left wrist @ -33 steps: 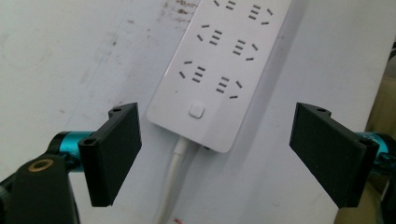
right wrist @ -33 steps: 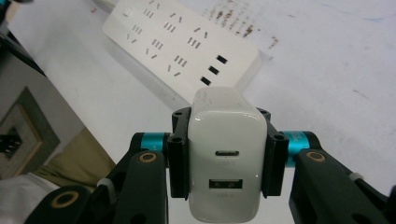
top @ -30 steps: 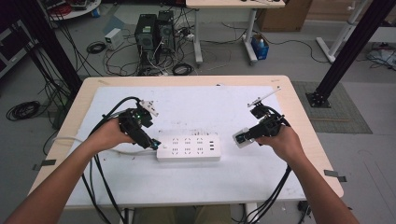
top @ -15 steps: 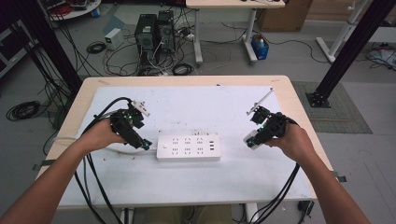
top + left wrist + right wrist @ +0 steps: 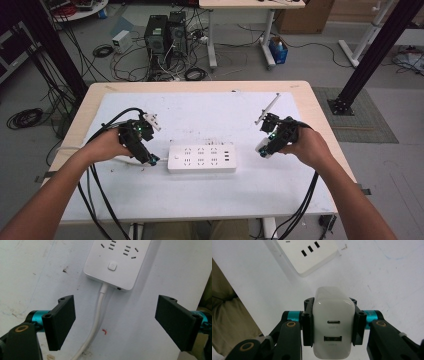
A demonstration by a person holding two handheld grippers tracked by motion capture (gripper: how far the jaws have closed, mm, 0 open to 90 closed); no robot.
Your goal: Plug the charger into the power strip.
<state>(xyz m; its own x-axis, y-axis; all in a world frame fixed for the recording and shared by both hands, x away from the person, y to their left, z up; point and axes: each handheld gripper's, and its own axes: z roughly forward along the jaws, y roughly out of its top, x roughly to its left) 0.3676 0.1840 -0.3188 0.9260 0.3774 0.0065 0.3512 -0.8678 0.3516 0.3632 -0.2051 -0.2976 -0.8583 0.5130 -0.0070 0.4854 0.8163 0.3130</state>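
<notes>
1. Cables, computer towers (image 5: 165, 32) and desk legs crowd the floor beyond a wooden table (image 5: 320, 107), most of whose top is covered by a white mat (image 5: 210, 117).
2. Near the mat's middle lies a white power strip (image 5: 201, 158), long side across the table, sockets and a row of small ports facing up.
3. Its white cord (image 5: 96, 322) leaves the end nearest the left gripper (image 5: 145, 152) and runs back between that gripper's jaws, as the left gripper view shows.
4. Those jaws are spread wide, one on either side of the cord, touching neither it nor the strip; a small power button (image 5: 113, 265) sits on the strip just ahead of them.
5. The person's left hand (image 5: 107, 145) holds that gripper just beside the strip's left end.
6. To the right of the strip, a little apart from it, the right gripper (image 5: 265, 148) is held in the right hand (image 5: 305, 145).
7. Its jaws pinch a white charger block (image 5: 333, 325) by its two sides; the block's port face, with two ports, looks back at the camera.
8. Ahead of the charger, the strip's corner with three slots lies near but not touching.
</notes>
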